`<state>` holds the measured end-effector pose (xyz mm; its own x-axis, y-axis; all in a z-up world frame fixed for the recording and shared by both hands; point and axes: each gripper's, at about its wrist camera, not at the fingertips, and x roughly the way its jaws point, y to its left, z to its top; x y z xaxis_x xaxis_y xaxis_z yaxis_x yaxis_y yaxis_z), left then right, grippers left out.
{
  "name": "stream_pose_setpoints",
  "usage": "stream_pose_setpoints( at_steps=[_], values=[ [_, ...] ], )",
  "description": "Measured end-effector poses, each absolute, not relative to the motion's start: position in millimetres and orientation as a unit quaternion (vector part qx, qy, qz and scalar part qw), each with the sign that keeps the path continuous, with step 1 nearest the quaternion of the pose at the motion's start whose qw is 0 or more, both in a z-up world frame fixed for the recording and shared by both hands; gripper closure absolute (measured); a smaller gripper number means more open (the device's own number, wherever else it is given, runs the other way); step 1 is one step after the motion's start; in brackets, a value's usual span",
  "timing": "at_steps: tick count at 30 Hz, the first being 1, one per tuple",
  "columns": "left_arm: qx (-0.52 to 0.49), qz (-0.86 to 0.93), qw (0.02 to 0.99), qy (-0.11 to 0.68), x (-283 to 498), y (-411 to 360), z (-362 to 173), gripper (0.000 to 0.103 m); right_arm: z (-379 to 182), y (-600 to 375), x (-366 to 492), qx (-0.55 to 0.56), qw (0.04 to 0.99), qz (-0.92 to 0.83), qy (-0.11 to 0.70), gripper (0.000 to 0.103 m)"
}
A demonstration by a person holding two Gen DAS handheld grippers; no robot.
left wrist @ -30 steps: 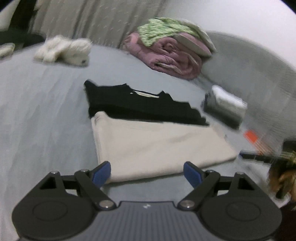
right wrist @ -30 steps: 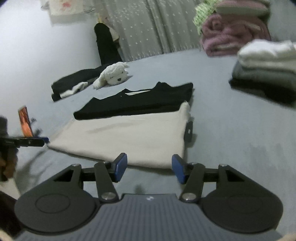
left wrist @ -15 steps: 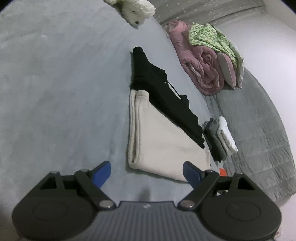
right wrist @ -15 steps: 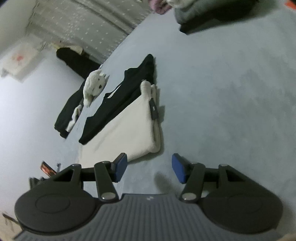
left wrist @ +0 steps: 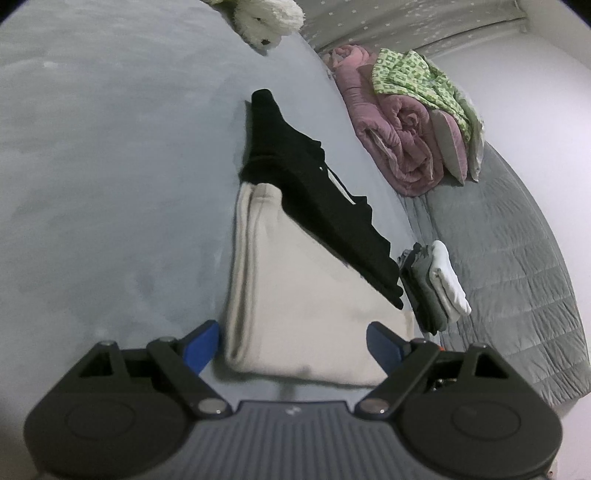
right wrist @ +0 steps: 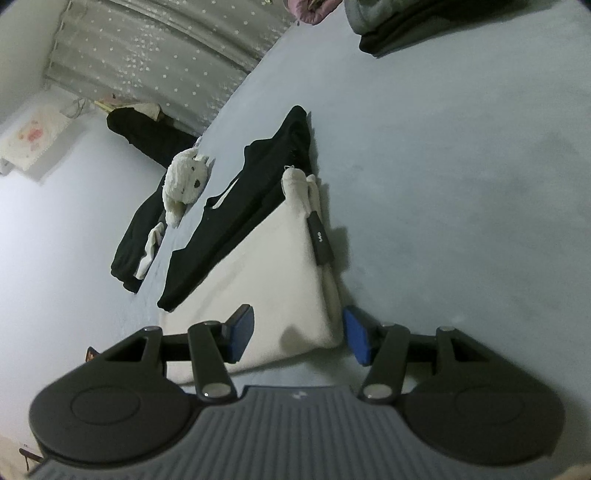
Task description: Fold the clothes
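A cream folded garment (left wrist: 303,306) (right wrist: 273,273) lies flat on the grey bed, with a black garment (left wrist: 314,195) (right wrist: 236,221) lying along its far edge. My left gripper (left wrist: 291,341) is open, its blue pads straddling the near left corner of the cream garment without pressing it. My right gripper (right wrist: 299,336) is open as well; the near right corner of the cream garment sits between its pads, untouched. A dark tag (right wrist: 320,243) sticks out of the cream garment's right edge.
A stack of folded clothes (left wrist: 436,288) (right wrist: 424,22) sits to the right. A rolled pink blanket (left wrist: 391,140) with a green patterned cloth lies beyond. A white plush toy (left wrist: 266,18) (right wrist: 184,184) and dark clothing (right wrist: 136,240) lie to the left. Grey bed sheet (left wrist: 92,184) surrounds everything.
Both grippers rolled sideways, so the scene now looks tilted, and moved down and closer to the cream garment's near corners. Neither gripper's jaw width changed.
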<state>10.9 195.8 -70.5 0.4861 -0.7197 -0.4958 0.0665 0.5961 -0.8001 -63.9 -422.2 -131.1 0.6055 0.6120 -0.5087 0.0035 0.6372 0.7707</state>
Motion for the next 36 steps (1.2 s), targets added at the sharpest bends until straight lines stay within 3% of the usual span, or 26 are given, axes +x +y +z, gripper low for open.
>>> stream_pose_setpoints(
  at_steps=[8,11,13,16,18,19,24,36],
  values=[
    [-0.361,-0.259,0.789,0.425,14,185,-70,0.018,-134,-421,-62,0.391,0.809,0.197,0.392,0.046],
    [-0.364,-0.253,0.791,0.42,15,184,-71,0.027,-135,-421,-62,0.396,0.807,0.201,0.389,0.048],
    [-0.359,-0.249,0.795,0.422,15,181,-72,0.048,-136,-420,-61,0.398,0.806,0.203,0.389,0.049],
    [-0.355,-0.241,0.795,0.429,17,178,-75,0.066,-136,-419,-60,0.4,0.802,0.207,0.392,0.056],
    [-0.369,-0.237,0.784,0.439,20,180,-79,0.082,-137,-419,-59,0.408,0.795,0.211,0.397,0.068],
    [-0.375,-0.234,0.779,0.444,21,181,-81,0.084,-138,-419,-58,0.414,0.791,0.211,0.399,0.071],
    [-0.418,-0.225,0.76,0.444,21,186,-85,0.085,-138,-419,-57,0.447,0.776,0.211,0.392,0.078],
    [-0.456,-0.223,0.747,0.429,23,181,-78,0.085,-123,-408,-57,0.465,0.776,0.216,0.367,0.078]
  ],
)
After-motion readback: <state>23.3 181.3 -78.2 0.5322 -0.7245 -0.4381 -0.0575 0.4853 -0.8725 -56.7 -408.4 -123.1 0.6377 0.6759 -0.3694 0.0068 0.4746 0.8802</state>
